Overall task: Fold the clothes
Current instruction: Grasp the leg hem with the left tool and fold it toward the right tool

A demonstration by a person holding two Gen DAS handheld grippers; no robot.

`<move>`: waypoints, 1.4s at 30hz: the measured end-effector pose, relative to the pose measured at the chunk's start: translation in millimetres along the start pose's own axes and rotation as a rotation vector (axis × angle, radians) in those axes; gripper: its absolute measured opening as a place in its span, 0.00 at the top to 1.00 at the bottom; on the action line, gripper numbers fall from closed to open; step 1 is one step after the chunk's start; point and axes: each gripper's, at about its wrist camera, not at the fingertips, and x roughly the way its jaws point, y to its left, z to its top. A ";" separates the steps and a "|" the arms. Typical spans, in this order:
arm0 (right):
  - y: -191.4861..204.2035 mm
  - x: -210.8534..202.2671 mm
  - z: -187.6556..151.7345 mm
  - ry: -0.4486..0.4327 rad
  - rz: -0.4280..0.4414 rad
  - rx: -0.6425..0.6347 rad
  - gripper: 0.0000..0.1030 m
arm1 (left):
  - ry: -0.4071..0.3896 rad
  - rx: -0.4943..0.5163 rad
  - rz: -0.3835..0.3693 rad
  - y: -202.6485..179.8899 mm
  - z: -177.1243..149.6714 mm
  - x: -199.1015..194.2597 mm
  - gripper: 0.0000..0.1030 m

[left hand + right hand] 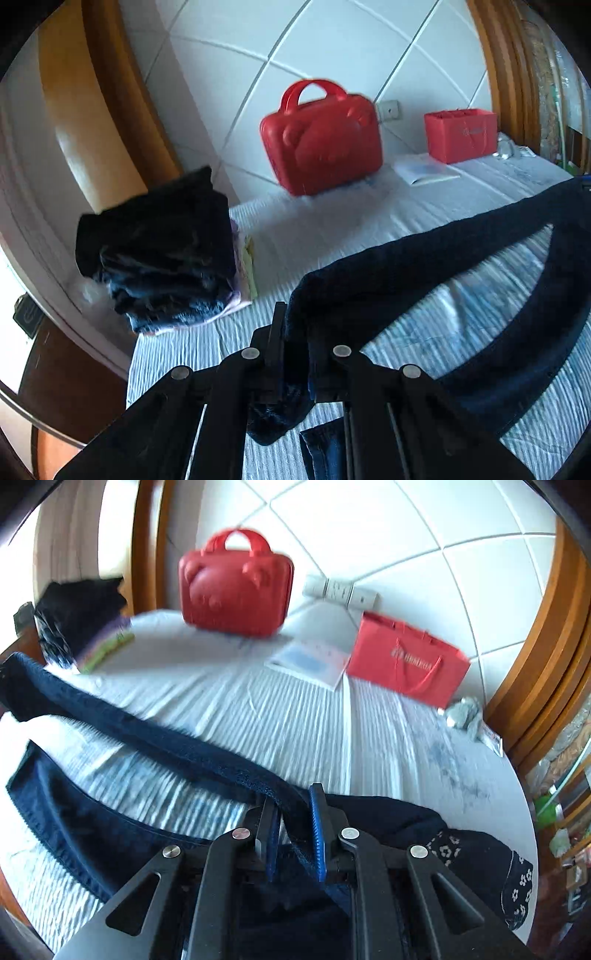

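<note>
- the left gripper (295,332) is raised above the bed (332,236), its two black fingers clamped on one end of a dark navy garment (424,258); the cloth bunches between the pads and a tuft hangs below them.
- the right gripper (293,812) points toward the red case (236,590), its blue-padded fingers (317,830) closed tight on the garment's other end, with only cloth in the narrow gap between them.
- the garment is stretched between the two grippers; its open band forms a loop with the striped white sheet showing through, on the near side of the bed from the red case.
- only the left wrist view shows clearly the folded stack of dark clothes (162,251), left of the red case at the bed's edge; in the right wrist view it is a blurred dark mass.
- only the right wrist view shows a flower-printed dark cloth (517,882), near the bed's right edge, and the lettering on the red paper bag (406,661), right of the red case.
- both views are motion-blurred; the bag's lettering cannot be read, and the garment's kind cannot be told.
- the hands holding the grippers are out of view.
</note>
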 end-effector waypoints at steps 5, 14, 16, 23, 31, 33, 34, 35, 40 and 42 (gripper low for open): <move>18.7 0.1 -70.1 0.162 0.097 -0.024 0.86 | 0.192 0.034 -0.077 -26.5 -88.0 6.9 0.90; 20.9 6.1 -136.0 0.396 0.168 0.060 0.62 | 0.290 -0.268 -0.244 3.2 -128.3 -11.9 0.23; 1.9 -5.3 -134.1 0.373 0.165 0.142 0.57 | 0.258 -0.375 -0.253 24.8 -115.5 -21.9 0.23; 6.9 -13.0 -106.6 0.301 0.268 0.214 0.57 | 0.305 -0.331 -0.229 23.2 -115.6 -2.8 0.23; 145.2 16.8 -48.9 0.193 0.486 0.001 0.57 | 0.366 -0.301 -0.154 -9.5 -134.3 4.1 0.23; 188.0 23.7 -41.0 0.183 0.540 -0.071 0.57 | 0.368 -0.275 -0.129 -18.7 -138.0 0.9 0.23; 208.0 26.7 -38.3 0.180 0.563 -0.105 0.57 | 0.371 -0.254 -0.112 -21.4 -140.1 0.5 0.23; 222.8 29.8 -37.8 0.186 0.567 -0.128 0.57 | 0.378 -0.248 -0.106 -21.5 -142.6 2.4 0.23; 284.3 43.4 -38.4 0.207 0.534 -0.245 0.57 | 0.373 -0.208 -0.155 -20.3 -150.4 15.0 0.23; 295.4 49.8 -40.9 0.227 0.484 -0.269 0.57 | 0.372 -0.167 -0.190 -22.6 -151.7 23.1 0.23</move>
